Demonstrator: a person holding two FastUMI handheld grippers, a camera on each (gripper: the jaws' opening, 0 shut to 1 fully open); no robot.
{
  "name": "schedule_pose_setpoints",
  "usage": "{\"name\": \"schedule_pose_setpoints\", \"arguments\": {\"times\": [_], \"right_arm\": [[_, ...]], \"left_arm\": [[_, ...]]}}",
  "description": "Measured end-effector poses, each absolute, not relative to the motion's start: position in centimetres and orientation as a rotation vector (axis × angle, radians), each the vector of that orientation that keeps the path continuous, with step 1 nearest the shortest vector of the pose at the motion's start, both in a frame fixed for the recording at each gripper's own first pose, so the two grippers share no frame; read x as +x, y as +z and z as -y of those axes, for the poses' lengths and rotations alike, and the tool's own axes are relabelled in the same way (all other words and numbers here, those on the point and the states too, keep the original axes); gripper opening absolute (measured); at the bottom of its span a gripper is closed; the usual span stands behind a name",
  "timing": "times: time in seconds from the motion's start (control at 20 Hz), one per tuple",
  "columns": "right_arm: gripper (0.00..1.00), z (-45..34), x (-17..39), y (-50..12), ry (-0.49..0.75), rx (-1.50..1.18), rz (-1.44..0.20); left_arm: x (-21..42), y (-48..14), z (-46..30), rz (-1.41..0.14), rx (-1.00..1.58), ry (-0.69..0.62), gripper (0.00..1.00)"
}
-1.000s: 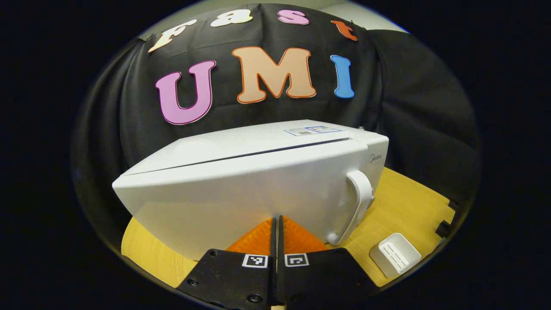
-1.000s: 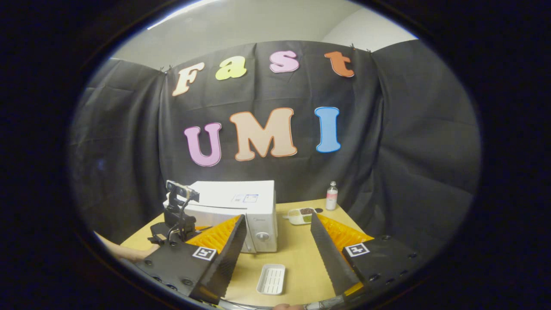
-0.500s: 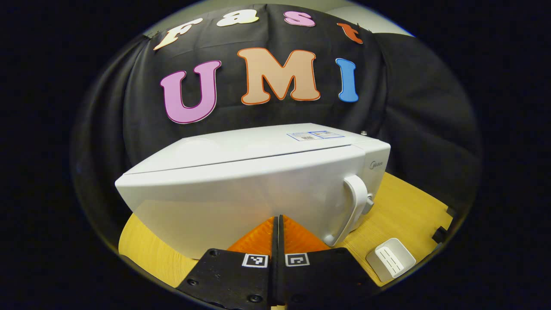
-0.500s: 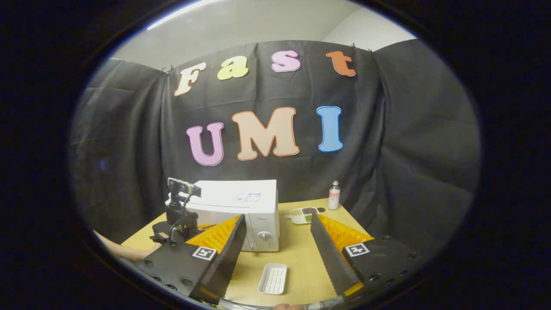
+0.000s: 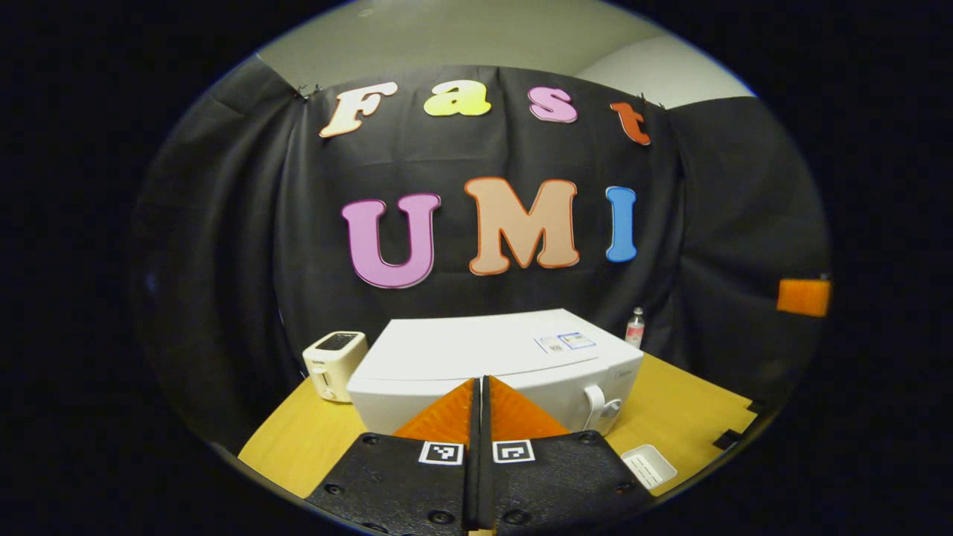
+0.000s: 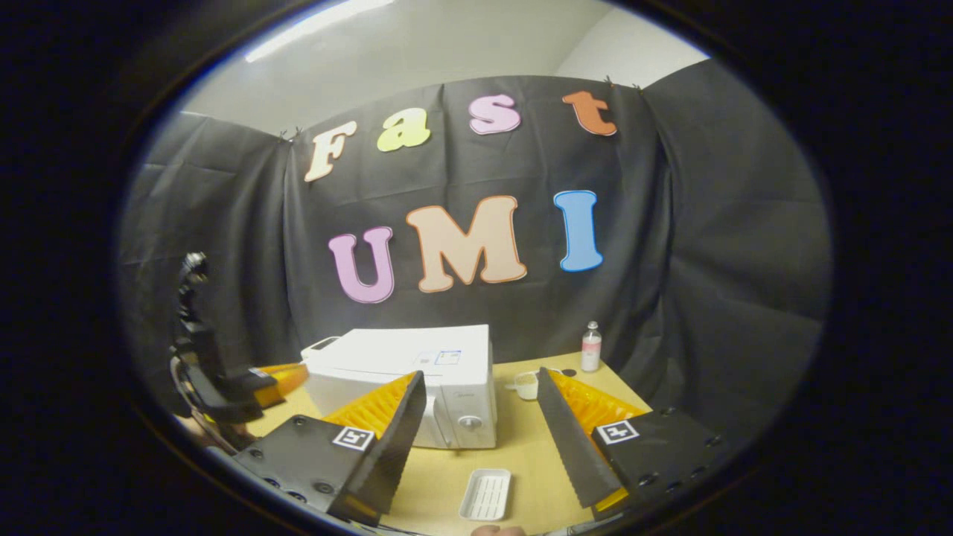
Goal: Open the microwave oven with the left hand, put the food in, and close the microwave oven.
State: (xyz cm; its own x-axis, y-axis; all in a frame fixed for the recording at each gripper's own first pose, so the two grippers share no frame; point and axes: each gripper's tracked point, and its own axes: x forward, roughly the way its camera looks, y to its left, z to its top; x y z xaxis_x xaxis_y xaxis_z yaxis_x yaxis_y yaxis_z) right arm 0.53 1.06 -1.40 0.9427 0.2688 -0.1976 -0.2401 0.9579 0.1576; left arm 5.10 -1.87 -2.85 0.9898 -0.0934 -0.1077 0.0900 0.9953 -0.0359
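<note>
The white microwave point(image 5: 484, 357) stands on the wooden table with its door shut and its handle point(image 5: 595, 403) at the front right. My left gripper point(image 5: 480, 383) is shut with nothing between its fingers and hangs back from the door, above table height. In the right gripper view the microwave point(image 6: 439, 365) sits in the middle, and the left gripper point(image 6: 279, 376) is held off to its left. My right gripper point(image 6: 480, 376) is open and empty, well in front of the oven. The food container point(image 6: 526, 384) rests right of the microwave, partly hidden by a finger.
A small white toaster point(image 5: 335, 363) stands left of the microwave. A ribbed white tray point(image 6: 486, 493) lies on the table point(image 6: 521, 447) in front, also seen as the tray point(image 5: 649, 465). A small bottle point(image 6: 590, 347) stands at the back right by the cloth wall.
The door, slightly ajar a second ago, got pushed shut. The left gripper then pulled back and up, away from the microwave. The right gripper barely shifted.
</note>
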Motion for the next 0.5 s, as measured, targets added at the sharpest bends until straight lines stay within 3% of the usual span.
{"name": "schedule_pose_setpoints", "arguments": {"times": [0.2,0.5], "right_arm": [[0.84,-2.1,0.8,-1.0,0.291,0.116,-0.199],[0.84,-2.3,0.8,-1.3,0.296,0.117,-0.193]], "left_arm": [[2.7,2.5,0.8,-0.014,0.018,-0.075,0.00],[-0.5,4.5,1.8,0.025,0.025,-0.068,0.00]]}}
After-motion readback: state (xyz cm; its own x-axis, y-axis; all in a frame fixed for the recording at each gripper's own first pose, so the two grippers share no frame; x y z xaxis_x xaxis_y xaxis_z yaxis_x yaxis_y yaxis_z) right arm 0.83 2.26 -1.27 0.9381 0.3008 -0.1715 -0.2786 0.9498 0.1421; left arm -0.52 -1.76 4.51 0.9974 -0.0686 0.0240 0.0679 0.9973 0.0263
